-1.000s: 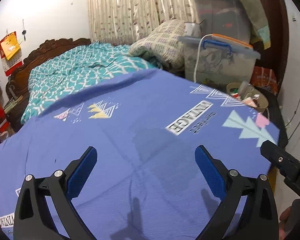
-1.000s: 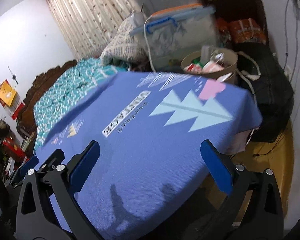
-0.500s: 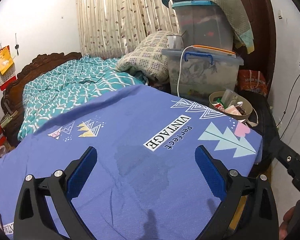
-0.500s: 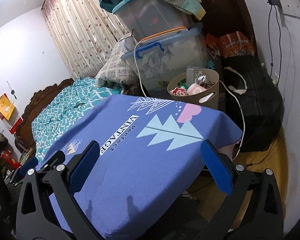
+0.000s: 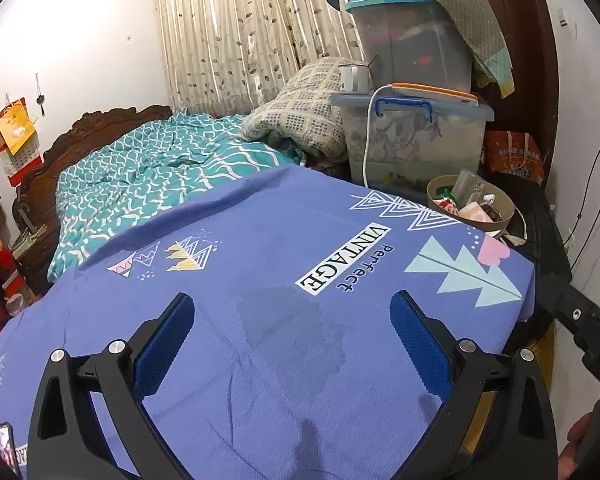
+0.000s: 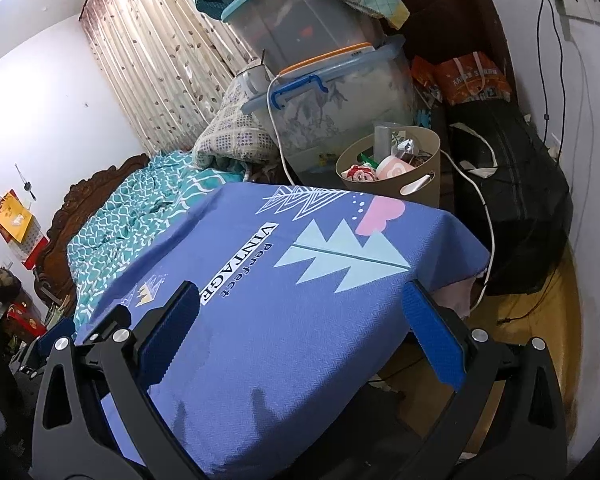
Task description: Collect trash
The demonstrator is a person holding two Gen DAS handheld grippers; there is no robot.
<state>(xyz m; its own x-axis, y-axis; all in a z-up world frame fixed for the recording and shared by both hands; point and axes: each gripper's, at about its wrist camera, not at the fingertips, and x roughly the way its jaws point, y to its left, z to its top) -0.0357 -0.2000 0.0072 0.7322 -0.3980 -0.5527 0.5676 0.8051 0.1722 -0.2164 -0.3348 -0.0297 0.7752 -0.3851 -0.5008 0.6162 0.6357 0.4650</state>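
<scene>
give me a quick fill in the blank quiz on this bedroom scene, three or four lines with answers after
1. The big word printed on the purple-blue cover is ____.
2. The tan bin is ____ with trash.
3. The jaws of the left gripper and the right gripper stand ____ and hold nothing.
4. A white mug stands on the lid of a clear ____ box.

Missing words: VINTAGE; full; open; storage

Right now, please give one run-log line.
left tool: open, empty | right tool: open, empty | trash bin: full, beyond blue cover
</scene>
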